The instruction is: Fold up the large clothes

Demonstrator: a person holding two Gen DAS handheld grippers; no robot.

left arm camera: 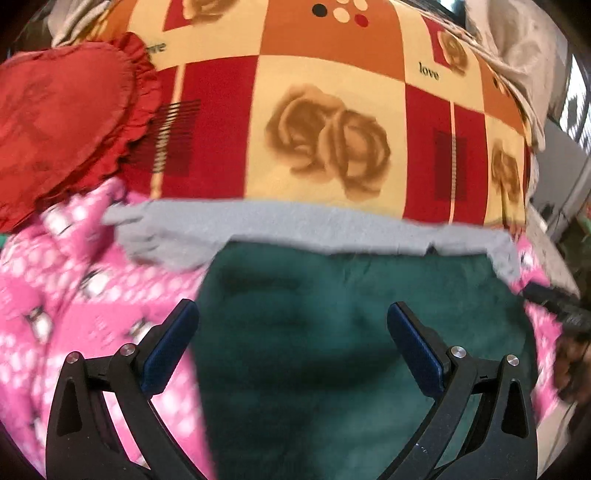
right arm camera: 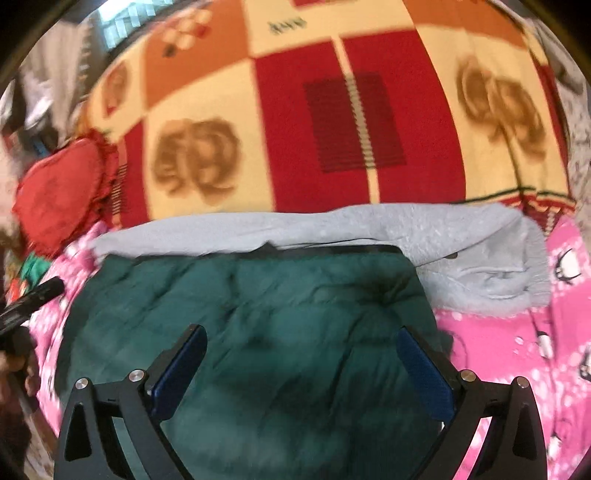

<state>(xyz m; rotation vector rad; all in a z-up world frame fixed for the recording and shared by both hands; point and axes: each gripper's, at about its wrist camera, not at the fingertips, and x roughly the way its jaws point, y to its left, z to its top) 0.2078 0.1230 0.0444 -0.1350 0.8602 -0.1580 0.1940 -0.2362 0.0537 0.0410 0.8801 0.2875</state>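
Hovering over the bed, I had both the left gripper (left arm camera: 291, 317) and right gripper (right arm camera: 301, 341) spread wide, empty; the green garment (right arm camera: 258, 317) lay at twelve o'clock on the grey one (right arm camera: 461, 236), long axis nine-to-three, neither arm nearer

We see a bed w/ a patchwork bedspread (left arm camera: 325, 122) in red, orange & cream squares, rose prints, "love" text. Pink patterned blanket (right arm camera: 517, 350) covers its near edge. Red frilled cushion (left arm camera: 62, 122) at left edge. Bright window (right arm camera: 118, 20) behind, top left.
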